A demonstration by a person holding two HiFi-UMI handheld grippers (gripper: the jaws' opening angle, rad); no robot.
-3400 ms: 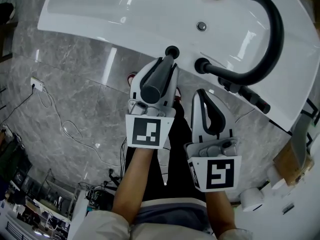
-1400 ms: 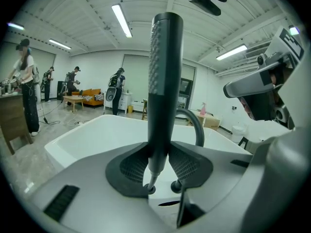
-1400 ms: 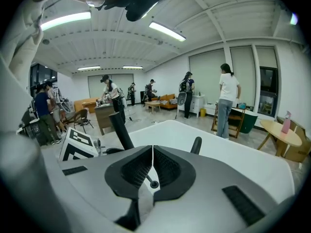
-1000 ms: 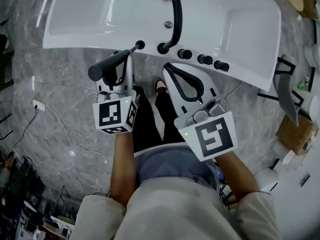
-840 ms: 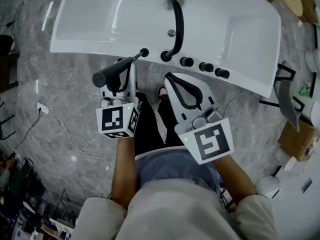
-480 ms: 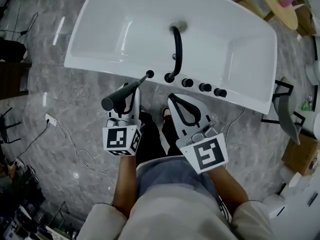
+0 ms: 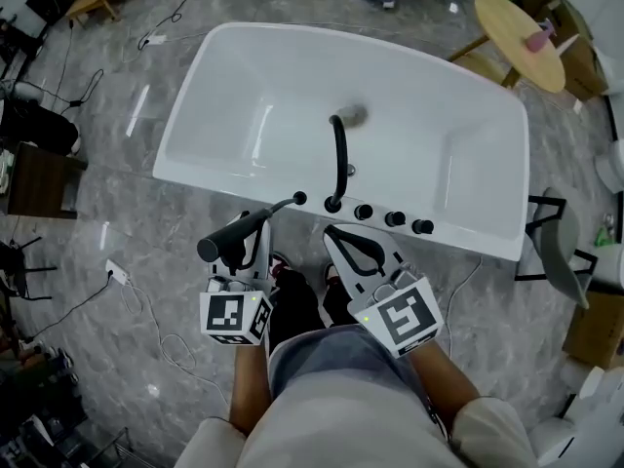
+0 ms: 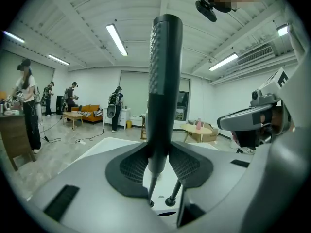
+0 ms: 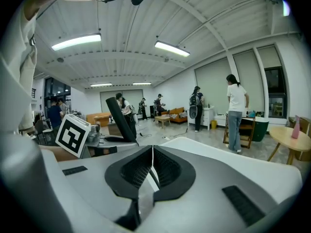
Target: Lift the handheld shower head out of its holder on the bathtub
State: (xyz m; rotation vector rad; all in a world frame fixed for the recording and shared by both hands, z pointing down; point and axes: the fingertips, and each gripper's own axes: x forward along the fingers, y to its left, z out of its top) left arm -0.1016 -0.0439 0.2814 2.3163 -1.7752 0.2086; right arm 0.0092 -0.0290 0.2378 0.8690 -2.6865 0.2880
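- Handheld shower head, a dark rod-shaped piece, sits clamped in the left tongs in front of the near rim of the white bathtub. It slants from its thick end at the lower left up toward the tub ledge.
- In the left gripper view the shower head stands upright between the dark pads, which press on its narrowing lower part from both sides.
- Its thin stem runs down to a small dark fitting on the ledge, just beside the base of the black faucet spout. Whether the stem is clear of that fitting cannot be told.
- The right tongs hover beside the left ones, just short of the rim and near three black knobs.
- In the right gripper view the right tongs have their jaws pressed together with nothing between them. To the left are the other tool's marker cube and the dark shower head.
- The floor is grey stone.
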